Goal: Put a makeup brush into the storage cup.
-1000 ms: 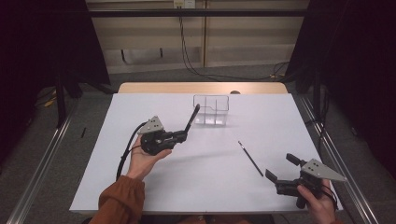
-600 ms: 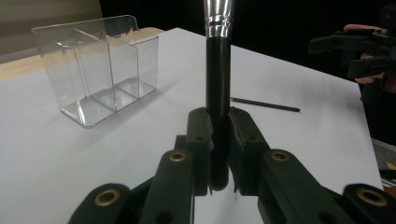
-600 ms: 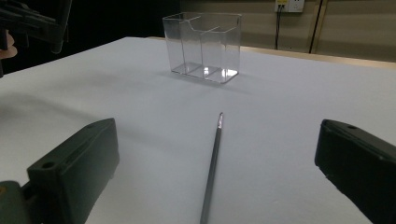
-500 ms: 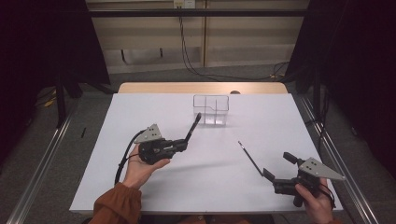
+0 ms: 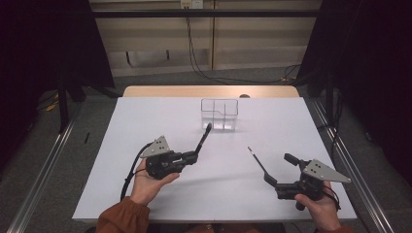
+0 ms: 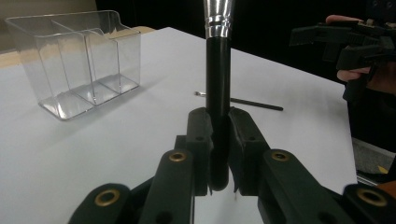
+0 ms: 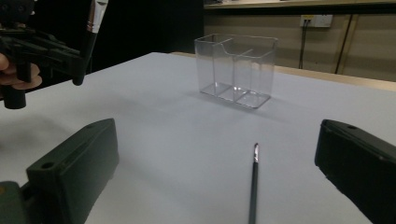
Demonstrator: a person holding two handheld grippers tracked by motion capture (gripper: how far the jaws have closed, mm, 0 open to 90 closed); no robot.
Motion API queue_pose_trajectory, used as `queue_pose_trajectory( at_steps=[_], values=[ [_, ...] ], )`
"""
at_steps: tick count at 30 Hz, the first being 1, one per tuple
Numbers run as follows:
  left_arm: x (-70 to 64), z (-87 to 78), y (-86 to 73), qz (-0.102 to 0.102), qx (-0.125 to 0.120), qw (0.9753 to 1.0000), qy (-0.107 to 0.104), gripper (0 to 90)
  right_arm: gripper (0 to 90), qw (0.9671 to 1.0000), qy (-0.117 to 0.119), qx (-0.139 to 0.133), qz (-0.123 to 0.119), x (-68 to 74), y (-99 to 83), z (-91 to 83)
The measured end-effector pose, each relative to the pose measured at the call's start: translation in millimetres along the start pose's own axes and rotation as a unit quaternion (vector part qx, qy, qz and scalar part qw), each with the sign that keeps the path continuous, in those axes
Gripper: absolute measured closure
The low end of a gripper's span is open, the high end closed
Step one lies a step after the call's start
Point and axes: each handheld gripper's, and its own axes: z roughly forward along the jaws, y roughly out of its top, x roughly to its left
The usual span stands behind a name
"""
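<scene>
Brush [image 6: 217, 93] sits clamped by its handle in the left hand-held gripper [image 5: 190, 157], bristles toward the organizer [image 5: 219, 113] — ready to drop in; the right hand-held gripper [image 5: 278, 171] gapes wide around the thin brush [image 7: 253, 186] on the table [image 5: 145, 116].

Light falls from overhead onto the white rectangular table [image 5: 145, 126], which reads bright against a dark, dim surround. Soft, faint shadows lie under the clear plastic three-compartment organiser [image 7: 236, 70] and beneath the left gripper [image 5: 193, 156]. The high view is slightly soft throughout. In the left gripper view the black-handled brush with a silver ferrule [image 6: 218, 70] catches a glint (its ferrule only), while the near black jaws blur; the right gripper view blurs its jaws likewise.
</scene>
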Motion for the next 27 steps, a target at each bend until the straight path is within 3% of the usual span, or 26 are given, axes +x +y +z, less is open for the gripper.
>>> queue_pose_trajectory(
  at_steps=[5,8,11,27],
  values=[
    [-6.7,-0.8,-1.6,0.005,0.006,1.0,0.0,79.7,0.0,0.9995,0.029,0.008,-0.005,10.0,6.4,13.5],
    [-10.3,-0.6,-3.5,0.003,0.005,1.0,-0.006,79.7,0.0,0.9985,0.051,0.016,0.01,15.9,10.7,22.5],
    [-11.5,1.8,-4.2,0.003,0.005,0.9999,-0.009,79.7,0.0,0.9978,0.064,0.017,0.003,20.7,15.6,31.7],
    [-19.6,6.9,-6.2,0.007,0.001,0.9998,-0.018,79.6,0.3,0.9943,0.104,-0.008,-0.019,38.8,37.8,63.2]
  ],
)
